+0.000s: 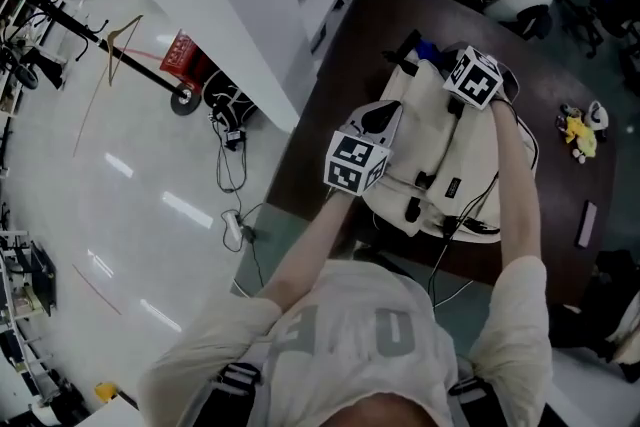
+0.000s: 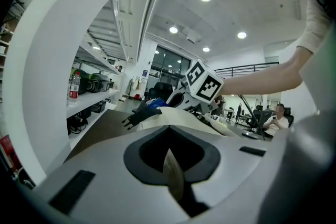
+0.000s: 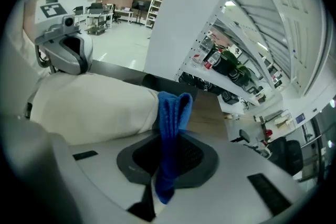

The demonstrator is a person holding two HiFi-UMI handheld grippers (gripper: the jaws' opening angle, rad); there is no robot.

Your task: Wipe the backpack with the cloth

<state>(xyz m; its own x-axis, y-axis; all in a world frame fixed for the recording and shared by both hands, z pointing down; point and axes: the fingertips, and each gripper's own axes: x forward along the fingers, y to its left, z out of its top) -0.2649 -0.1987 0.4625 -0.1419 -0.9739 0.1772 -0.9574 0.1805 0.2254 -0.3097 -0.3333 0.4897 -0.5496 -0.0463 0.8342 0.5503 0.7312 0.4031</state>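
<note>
While your right gripper [image 3: 167, 160] clamps the blue cloth [image 3: 172, 113] at the backpack [image 1: 440, 160] top and your left gripper [image 2: 172, 165] pinches what looks like its beige fabric, wiping seems barely begun.

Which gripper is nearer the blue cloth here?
Right. The right gripper is shut on the cloth at the far end of the backpack; the left gripper pinches backpack fabric nearer the person.
</note>
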